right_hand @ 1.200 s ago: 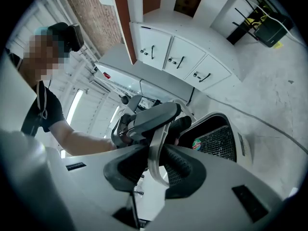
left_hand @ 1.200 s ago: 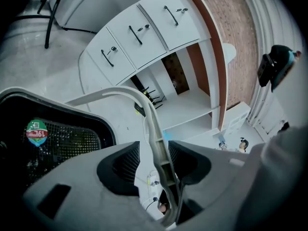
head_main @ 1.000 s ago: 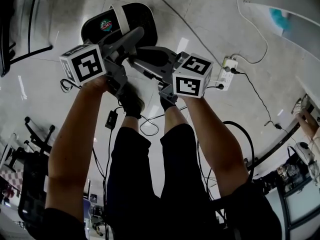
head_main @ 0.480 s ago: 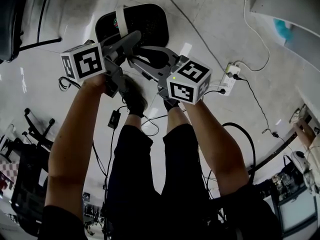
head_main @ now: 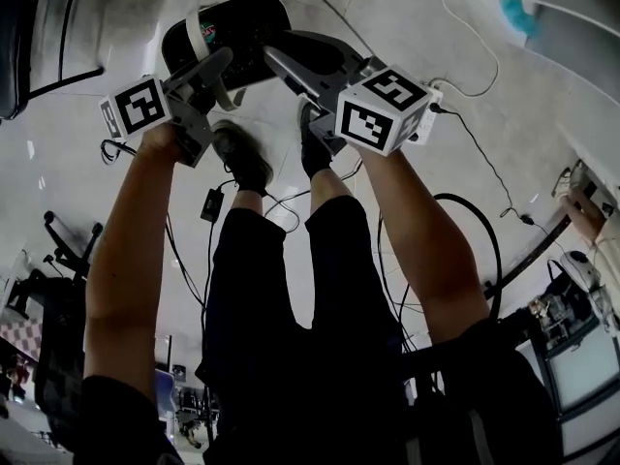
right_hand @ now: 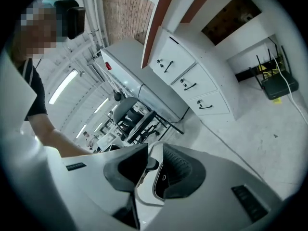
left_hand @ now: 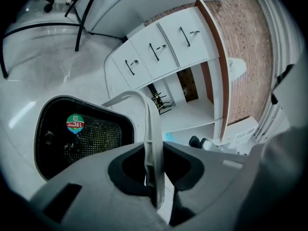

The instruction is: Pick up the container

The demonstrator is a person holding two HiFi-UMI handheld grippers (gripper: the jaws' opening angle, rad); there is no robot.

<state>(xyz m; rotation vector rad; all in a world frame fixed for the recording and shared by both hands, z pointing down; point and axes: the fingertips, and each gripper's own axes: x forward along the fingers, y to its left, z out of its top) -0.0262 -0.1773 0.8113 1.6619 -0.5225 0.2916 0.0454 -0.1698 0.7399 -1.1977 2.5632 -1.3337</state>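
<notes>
The container (head_main: 228, 27) is a black mesh basket with a white rim and a white hoop handle (head_main: 201, 39), seen by the person's feet in the head view. My left gripper (head_main: 221, 62) reaches it from the left. Its jaws are closing, and the pads of the left gripper (left_hand: 154, 162) pinch the white handle (left_hand: 150, 129). Below hangs the basket (left_hand: 82, 138) with a round sticker. My right gripper (head_main: 279, 58) comes from the right. In its own view the right gripper (right_hand: 153, 170) is shut on the basket's white rim (right_hand: 147, 184). Whether the basket touches the floor is unclear.
The person's two shoes (head_main: 242, 158) stand just behind the basket. A power strip (head_main: 433, 105) and cables (head_main: 475, 148) lie on the floor to the right. A white drawer cabinet (left_hand: 159, 49) and an office chair (right_hand: 132, 117) stand further off. Another person's arm (right_hand: 53, 136) is nearby.
Both grippers and the basket have shifted further from the body and upward in the head view. The left gripper's jaws have closed in on the handle.
</notes>
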